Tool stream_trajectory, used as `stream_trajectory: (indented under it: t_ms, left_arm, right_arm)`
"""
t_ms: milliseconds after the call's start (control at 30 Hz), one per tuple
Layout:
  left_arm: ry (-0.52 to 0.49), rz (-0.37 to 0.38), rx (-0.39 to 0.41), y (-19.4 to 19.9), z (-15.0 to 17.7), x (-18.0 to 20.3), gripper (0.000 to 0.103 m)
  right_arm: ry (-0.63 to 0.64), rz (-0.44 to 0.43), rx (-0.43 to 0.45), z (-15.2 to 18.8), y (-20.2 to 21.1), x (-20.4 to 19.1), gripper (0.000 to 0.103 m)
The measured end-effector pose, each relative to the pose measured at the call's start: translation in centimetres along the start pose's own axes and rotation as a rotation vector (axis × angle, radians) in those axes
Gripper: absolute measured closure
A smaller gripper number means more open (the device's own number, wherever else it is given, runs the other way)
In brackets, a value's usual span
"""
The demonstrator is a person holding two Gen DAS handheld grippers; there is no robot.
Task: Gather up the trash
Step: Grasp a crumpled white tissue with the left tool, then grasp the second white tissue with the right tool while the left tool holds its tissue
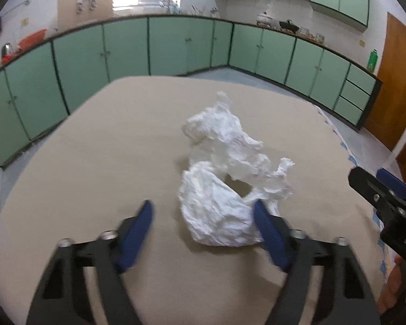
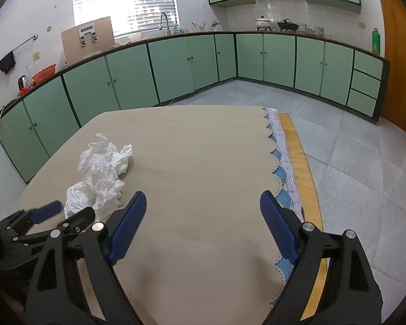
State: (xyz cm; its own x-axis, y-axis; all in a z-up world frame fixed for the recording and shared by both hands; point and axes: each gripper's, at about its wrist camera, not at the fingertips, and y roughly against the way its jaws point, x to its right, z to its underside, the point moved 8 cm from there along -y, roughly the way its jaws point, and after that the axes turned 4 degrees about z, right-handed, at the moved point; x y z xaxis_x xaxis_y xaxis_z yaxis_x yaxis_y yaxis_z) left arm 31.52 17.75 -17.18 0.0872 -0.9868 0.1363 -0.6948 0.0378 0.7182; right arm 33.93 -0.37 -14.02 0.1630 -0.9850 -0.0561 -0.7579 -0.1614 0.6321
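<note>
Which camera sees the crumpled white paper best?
The left wrist view: the crumpled white paper lies big and central, just ahead of the left tongs. The right wrist view shows it smaller, off to the left, its near end hidden behind the left tongs.

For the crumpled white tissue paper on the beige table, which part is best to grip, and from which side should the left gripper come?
Grip the rounded near lump of the crumpled white tissue paper, coming from the near side, tilted downward. That lump is compact and already lies between the left gripper blue fingers; the far flaps look thin and loose, so would probably tear.
</note>
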Motion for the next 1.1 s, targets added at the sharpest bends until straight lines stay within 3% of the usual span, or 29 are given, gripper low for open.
stream_trajectory:
  t_ms: [100, 200, 600, 967, 1100]
  left_arm:
    - [-0.001, 0.027, -0.015, -0.3, 0.1, 0.4, 0.068]
    - [-0.007, 0.024, -0.001, 0.2, 0.1, 0.6, 0.079]
    - [-0.044, 0.074, 0.022, 3.6, 1.3, -0.8, 0.083]
    - [-0.037, 0.043, 0.013, 4.3, 2.3, -3.0, 0.083]
    - [-0.029, 0.039, 0.016, 4.4, 2.3, -3.7, 0.083]
  right_arm:
    - [-0.007, -0.007, 0.001, -0.2, 0.0, 0.0, 0.02]
    - [-0.008, -0.014, 0.004, -0.4, 0.0, -0.2, 0.021]
    - [0.02, -0.118, 0.019, -1.2, 1.3, -3.6, 0.021]
    - [0.11, -0.228, -0.014, 0.0, 1.4, -10.1, 0.024]
    - [0.124, -0.254, -0.031, 0.0, 0.8, -11.7, 0.031]
